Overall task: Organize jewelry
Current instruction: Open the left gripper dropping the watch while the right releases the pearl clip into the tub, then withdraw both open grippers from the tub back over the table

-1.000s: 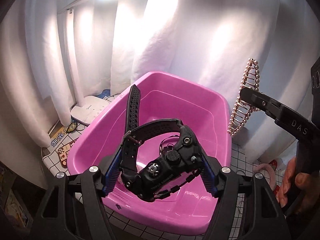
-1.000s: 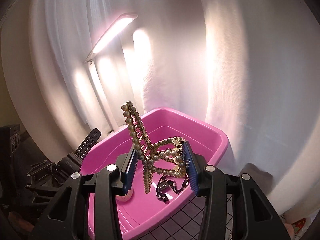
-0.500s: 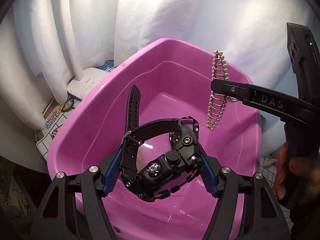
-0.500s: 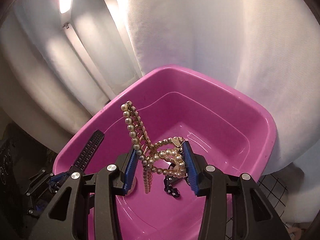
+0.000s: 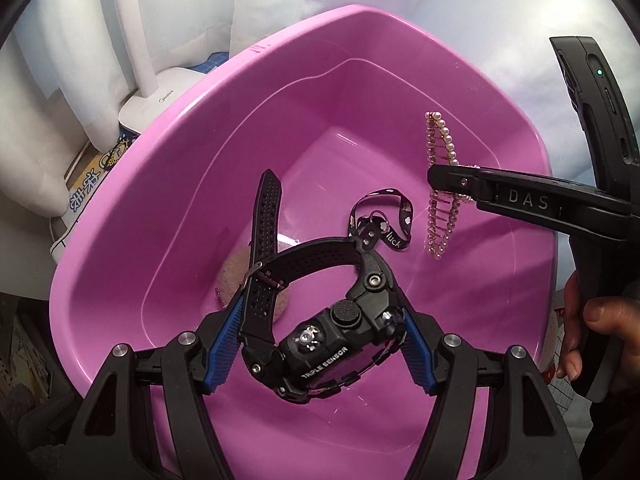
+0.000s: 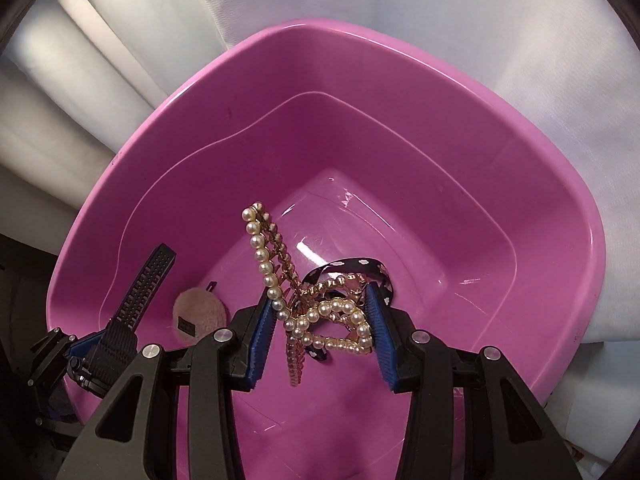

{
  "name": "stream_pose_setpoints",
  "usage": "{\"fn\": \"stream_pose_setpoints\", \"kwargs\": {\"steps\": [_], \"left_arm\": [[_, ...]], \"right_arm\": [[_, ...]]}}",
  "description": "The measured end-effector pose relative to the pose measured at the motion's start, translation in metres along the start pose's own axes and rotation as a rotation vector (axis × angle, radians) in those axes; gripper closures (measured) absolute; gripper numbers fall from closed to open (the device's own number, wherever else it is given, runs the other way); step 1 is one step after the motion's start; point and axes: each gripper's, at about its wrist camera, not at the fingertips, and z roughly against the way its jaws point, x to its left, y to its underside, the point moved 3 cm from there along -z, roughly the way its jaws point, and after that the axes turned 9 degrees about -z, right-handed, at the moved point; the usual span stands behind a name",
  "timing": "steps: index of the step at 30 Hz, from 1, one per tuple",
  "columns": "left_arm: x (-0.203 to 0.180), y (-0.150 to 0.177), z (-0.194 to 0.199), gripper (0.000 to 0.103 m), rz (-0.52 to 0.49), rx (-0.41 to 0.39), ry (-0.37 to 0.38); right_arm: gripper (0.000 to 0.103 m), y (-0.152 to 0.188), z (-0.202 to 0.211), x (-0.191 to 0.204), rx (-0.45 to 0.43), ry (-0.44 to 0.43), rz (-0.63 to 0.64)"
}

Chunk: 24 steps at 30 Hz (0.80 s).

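Note:
My left gripper (image 5: 320, 344) is shut on a chunky black sports watch (image 5: 320, 344), held over the near side of a pink plastic tub (image 5: 120, 184); its perforated strap (image 5: 266, 216) sticks upward. My right gripper (image 6: 320, 332) is shut on a pearl and gold hair clip (image 6: 320, 312), held over the tub (image 6: 560, 208). In the left wrist view the clip (image 5: 440, 208) hangs from the right gripper's fingers (image 5: 452, 180) above the tub's right half. In the right wrist view the watch strap (image 6: 140, 280) shows at the left rim.
On the tub floor lie a black ribbon with white print (image 5: 384, 220) and a round beige fuzzy piece (image 5: 236, 276), also seen in the right wrist view (image 6: 198, 312). White curtains hang behind. A white lamp base (image 5: 160, 100) stands left of the tub.
Both grippers have moved forward and tilted down over the tub. The tub now fills both views, and the pearl clip hangs lower inside it. Both grips are unchanged.

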Motion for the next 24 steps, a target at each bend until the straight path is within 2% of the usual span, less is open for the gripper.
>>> {"fn": "stream_pose_setpoints", "kwargs": {"steps": [8,17,20,24], "left_arm": [[0.001,0.0,-0.009,0.035,0.008,0.055,-0.005],[-0.003,0.001,-0.013,0.034,-0.014,0.064,-0.045],[-0.006,0.0,-0.007,0.023,-0.02,0.041,-0.059],[-0.012,-0.004,0.002,0.019,-0.049,0.007,-0.078]], "right_arm": [[0.06,0.001,-0.019,0.003,0.069,0.017,0.005],[0.06,-0.005,-0.019,0.009,0.056,0.025,0.002],[0.06,-0.004,-0.013,0.008,0.048,0.021,-0.002],[0.06,-0.004,-0.013,0.005,0.048,0.014,-0.009]]}}
